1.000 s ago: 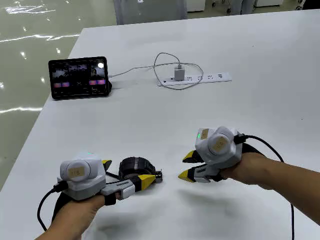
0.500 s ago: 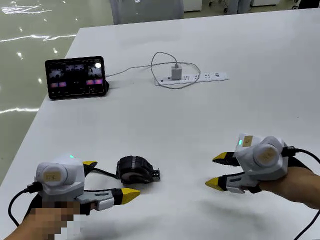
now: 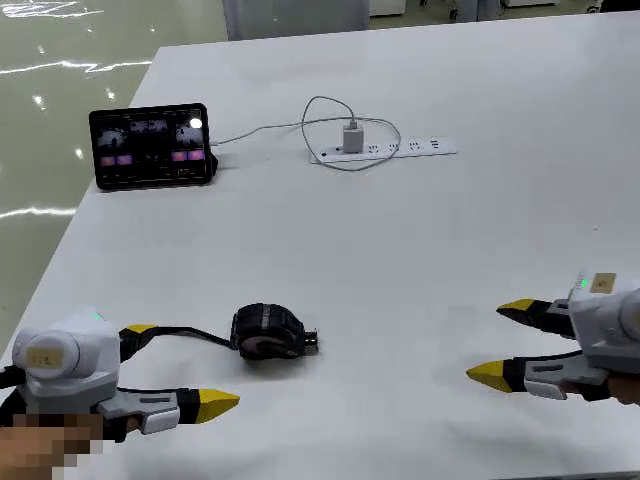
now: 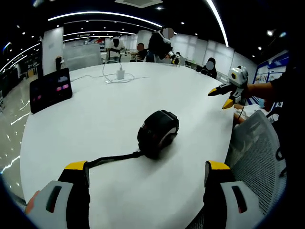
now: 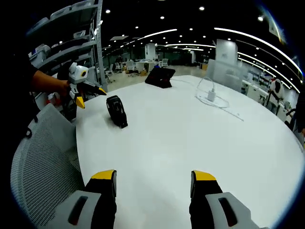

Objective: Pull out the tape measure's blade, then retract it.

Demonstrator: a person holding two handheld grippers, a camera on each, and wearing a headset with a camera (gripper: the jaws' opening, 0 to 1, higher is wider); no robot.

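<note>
Head view: the black tape measure (image 3: 268,333) sits on the white counter (image 3: 400,250), near its front edge and left of the middle. It stands on its narrow edge, as the two gripper views show more plainly. Its long axis runs roughly left to right along that front edge. The end with the small blade hook points right, towards the right hand-held gripper (image 3: 500,341), and only the hook sticks out of the case. A thin black strap (image 3: 190,331) trails from the other end towards the left. It reaches the far yellow tip of the left hand-held gripper (image 3: 183,365), though I cannot tell whether it is caught on that tip or just lies against it. The left hand-held gripper has its jaws spread wide and holds nothing, and the tape measure lies just beyond its tips. The right hand-held gripper is also spread open and empty. It is well apart from the tape measure, low over the right side of the counter, with its tips aimed left. Farther back a dark tablet (image 3: 150,145) stands propped near the left edge with its screen lit. To the right of the tablet lies a white power strip (image 3: 400,148) with a charger (image 3: 354,138) plugged in, and a looping white cable (image 3: 330,108) runs from the charger towards the tablet. The right gripper view shows a grey mesh chair (image 5: 43,157) beside the counter.
</note>
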